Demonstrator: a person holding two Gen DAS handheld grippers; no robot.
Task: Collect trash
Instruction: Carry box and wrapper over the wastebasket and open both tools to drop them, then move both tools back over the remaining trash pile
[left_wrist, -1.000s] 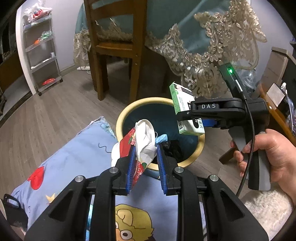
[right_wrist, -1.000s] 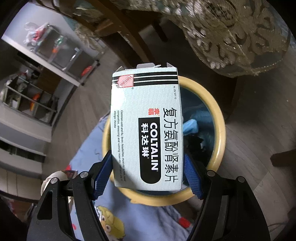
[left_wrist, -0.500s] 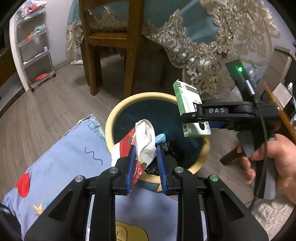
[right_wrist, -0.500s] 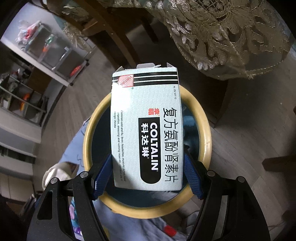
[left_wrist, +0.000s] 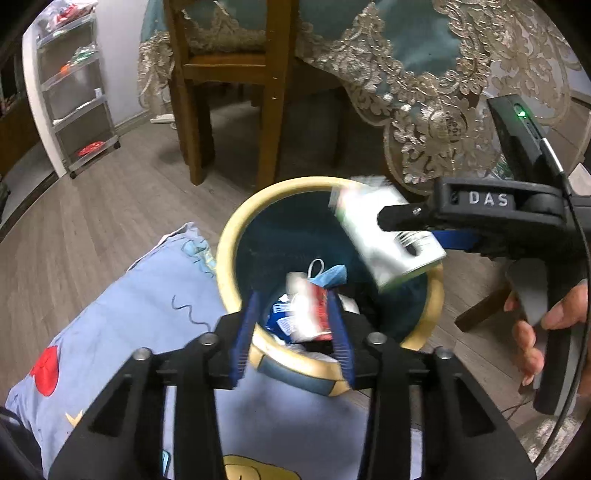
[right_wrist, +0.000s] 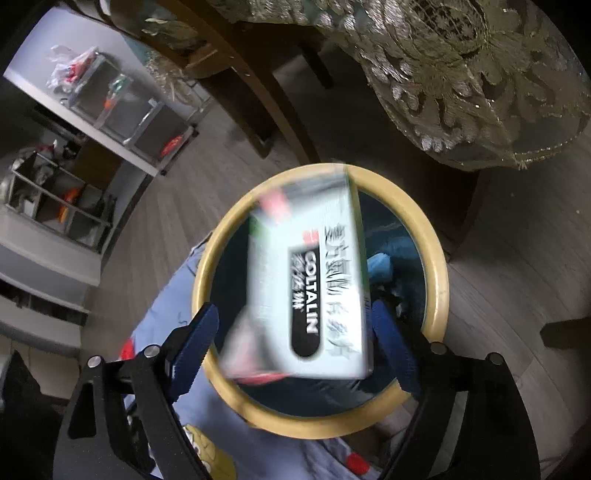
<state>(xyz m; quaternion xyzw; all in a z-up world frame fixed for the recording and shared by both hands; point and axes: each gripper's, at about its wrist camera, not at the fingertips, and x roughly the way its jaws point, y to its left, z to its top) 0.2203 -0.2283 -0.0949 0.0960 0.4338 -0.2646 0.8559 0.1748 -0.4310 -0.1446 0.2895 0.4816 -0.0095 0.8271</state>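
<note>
A round bin with a yellow rim (left_wrist: 236, 236) and dark teal inside stands on the floor; it also shows in the right wrist view (right_wrist: 439, 266). My left gripper (left_wrist: 291, 325) is open over the bin's near edge; the red and white wrapper (left_wrist: 310, 310) is blurred between its pads, dropping into the bin. My right gripper (right_wrist: 295, 332) is open above the bin. The white medicine box (right_wrist: 314, 288) is blurred and tilted, loose between its pads; it also shows in the left wrist view (left_wrist: 384, 240). Blue and white trash (left_wrist: 328, 277) lies inside.
A blue cartoon pillow (left_wrist: 129, 317) lies on the wooden floor against the bin's near left side. A wooden chair (left_wrist: 225, 74) and a table with a lace-edged teal cloth (left_wrist: 424, 74) stand behind the bin. A shelf rack (left_wrist: 74, 92) is at far left.
Both grippers have opened over the bin. The wrapper has left the left pads and sunk toward the bin. The medicine box has come loose from the right pads and tilts, falling.
</note>
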